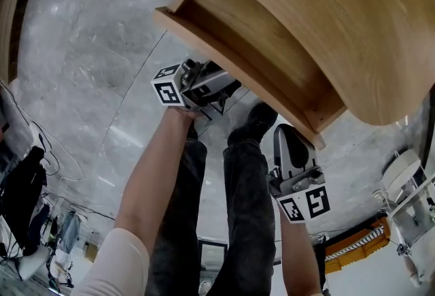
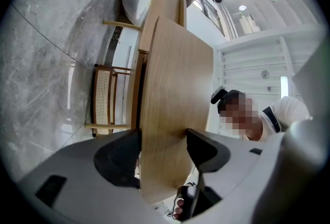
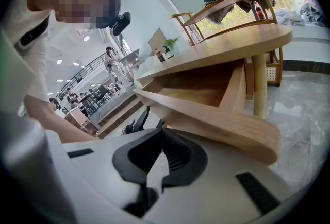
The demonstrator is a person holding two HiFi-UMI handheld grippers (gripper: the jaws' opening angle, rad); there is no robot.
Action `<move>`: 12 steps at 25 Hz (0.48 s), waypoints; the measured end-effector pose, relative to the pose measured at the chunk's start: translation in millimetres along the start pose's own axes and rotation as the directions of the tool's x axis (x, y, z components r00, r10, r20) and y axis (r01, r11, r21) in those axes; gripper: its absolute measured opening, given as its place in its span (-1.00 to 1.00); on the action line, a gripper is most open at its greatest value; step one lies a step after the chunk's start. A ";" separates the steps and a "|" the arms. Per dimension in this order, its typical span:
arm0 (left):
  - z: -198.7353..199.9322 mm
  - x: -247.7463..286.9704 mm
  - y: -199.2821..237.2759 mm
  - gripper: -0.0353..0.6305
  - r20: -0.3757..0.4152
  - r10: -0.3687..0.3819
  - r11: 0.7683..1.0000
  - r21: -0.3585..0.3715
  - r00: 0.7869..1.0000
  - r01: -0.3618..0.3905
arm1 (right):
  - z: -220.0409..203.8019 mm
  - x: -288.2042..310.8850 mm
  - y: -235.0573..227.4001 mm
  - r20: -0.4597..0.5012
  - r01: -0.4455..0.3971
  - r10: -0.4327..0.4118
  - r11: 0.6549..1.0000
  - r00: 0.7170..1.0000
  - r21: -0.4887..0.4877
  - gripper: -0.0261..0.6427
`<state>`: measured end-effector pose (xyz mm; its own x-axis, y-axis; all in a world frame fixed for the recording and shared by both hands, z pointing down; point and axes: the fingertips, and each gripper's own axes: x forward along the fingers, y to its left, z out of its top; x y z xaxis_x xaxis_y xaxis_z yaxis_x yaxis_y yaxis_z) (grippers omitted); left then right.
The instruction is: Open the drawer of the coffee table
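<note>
The wooden coffee table (image 1: 360,15) fills the upper right of the head view, and its drawer (image 1: 258,22) stands pulled out with nothing in it. My left gripper (image 1: 224,87) reaches up from below, and its jaws are shut on the curved drawer front (image 1: 238,70). In the left gripper view the drawer front (image 2: 175,79) runs between both pads of the left gripper (image 2: 162,135). My right gripper (image 1: 286,131) hangs just below the front's right end, shut with nothing held. From the right gripper (image 3: 162,127) I see the drawer front (image 3: 227,125) close above and the drawer's bare inside (image 3: 196,91).
The person's dark-trousered legs (image 1: 204,206) stand on the grey marble floor (image 1: 102,50) between the grippers. Small bottles and a plant (image 3: 166,53) sit on the tabletop (image 3: 232,45). A cane-backed chair (image 2: 103,99) stands beyond the table. A table leg (image 3: 260,84) is at the right.
</note>
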<state>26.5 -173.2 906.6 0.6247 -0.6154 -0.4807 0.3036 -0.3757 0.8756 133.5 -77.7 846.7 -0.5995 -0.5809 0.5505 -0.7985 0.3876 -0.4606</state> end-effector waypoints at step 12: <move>-2.1 -8.4 -1.6 -0.01 0.041 0.026 0.999 -0.028 0.999 -0.025 | -12.1 0.7 9.1 -0.024 -0.023 0.023 1.000 0.999 0.017 -0.86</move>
<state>22.3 -166.0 909.3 0.6026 -0.6527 -0.4592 0.3078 -0.3408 0.8883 125.2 -66.0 851.3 -0.6190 -0.5545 0.5562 -0.7836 0.3881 -0.4851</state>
